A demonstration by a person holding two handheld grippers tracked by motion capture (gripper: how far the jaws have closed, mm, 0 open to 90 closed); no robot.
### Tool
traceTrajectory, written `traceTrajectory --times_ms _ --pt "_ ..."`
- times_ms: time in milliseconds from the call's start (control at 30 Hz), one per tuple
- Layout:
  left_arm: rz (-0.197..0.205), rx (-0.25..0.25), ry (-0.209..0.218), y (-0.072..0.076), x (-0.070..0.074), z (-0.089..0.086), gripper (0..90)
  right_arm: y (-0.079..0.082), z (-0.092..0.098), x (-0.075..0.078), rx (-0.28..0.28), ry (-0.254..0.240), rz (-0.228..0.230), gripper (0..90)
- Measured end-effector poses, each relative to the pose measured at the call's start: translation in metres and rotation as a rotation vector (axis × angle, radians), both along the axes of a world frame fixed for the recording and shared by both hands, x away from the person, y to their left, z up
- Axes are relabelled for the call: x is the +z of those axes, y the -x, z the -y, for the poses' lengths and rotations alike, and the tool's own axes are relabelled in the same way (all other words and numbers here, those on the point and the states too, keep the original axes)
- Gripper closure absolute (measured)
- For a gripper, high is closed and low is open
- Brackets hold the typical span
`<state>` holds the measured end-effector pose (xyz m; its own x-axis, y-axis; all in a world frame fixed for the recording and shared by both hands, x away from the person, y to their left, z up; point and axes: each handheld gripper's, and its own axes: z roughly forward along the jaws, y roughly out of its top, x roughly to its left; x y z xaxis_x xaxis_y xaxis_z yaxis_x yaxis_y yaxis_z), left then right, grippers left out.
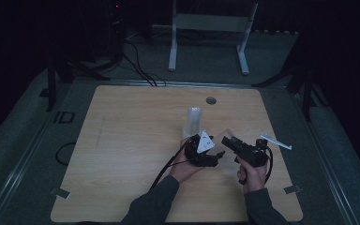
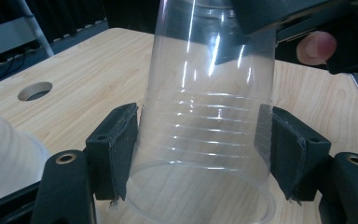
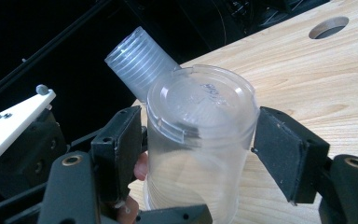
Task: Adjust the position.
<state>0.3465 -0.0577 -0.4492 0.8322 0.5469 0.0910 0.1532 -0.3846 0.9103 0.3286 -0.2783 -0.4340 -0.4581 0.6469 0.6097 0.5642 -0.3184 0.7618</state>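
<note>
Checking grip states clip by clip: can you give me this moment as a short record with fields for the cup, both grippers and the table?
held thing: clear plastic cup, its base turned toward the right gripper
left gripper: both pads pressed on the cup's sides near its rim
right gripper: jaws around the cup's base end, pads not pressing it
nearby: stack of cups beyond the held cup
surface: wooden table with a round hole

Bare tabletop (image 1: 122, 140) left of cup stack (image 1: 193, 119)
</note>
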Motion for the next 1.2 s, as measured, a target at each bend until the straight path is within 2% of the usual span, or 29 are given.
traceTrajectory --times_ms 433,1200 --pt "0.003 0.013 -0.009 -0.002 0.004 -0.008 31.1 0.006 0.004 0.001 0.004 0.016 0.007 32.4" --pt "-0.003 -0.007 -0.011 -0.001 0.009 -0.017 31.7 0.010 0.013 0.001 0.003 0.056 0.014 34.1"
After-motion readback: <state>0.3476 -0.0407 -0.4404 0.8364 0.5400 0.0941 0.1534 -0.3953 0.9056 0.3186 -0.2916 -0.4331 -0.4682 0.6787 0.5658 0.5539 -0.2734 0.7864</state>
